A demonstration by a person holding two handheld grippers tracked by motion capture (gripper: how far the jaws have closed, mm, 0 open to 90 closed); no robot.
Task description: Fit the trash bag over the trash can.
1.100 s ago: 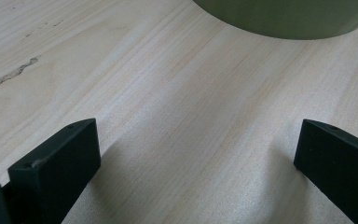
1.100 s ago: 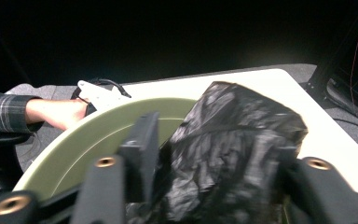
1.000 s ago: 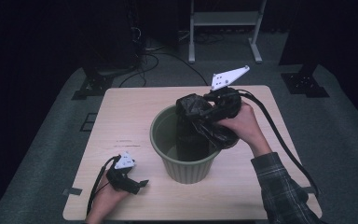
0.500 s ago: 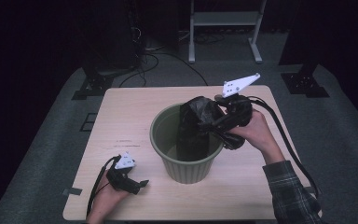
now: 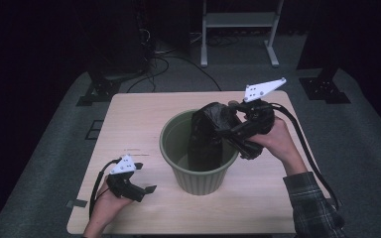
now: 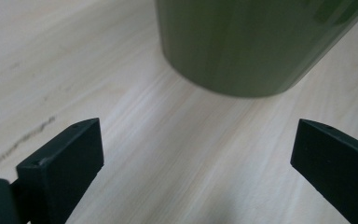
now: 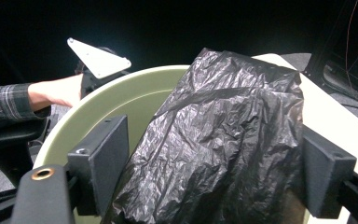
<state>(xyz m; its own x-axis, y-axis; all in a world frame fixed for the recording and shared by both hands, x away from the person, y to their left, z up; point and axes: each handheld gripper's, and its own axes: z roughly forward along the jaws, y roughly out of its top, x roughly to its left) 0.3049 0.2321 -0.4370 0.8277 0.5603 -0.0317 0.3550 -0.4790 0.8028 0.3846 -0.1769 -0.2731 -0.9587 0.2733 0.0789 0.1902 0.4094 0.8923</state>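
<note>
— Where's the bag (image 5: pixel 209 134)?
— Hanging into the green bin (image 5: pixel 178 134) mid-bench (image 5: pixel 129 119), clamped (crumpled, black) by the right tool (image 5: pixel 228 130).
— And the left tool (image 5: pixel 146 189)?
— Resting on the bench beside the bin, jaws wide apart, holding nothing.

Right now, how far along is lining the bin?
Done: black bag picked up and part-lowered into the green bin. In hand: right gripper clamps the bag, still bunched. Left: open it and fold it over the rim. Left gripper sits open on the table.
</note>
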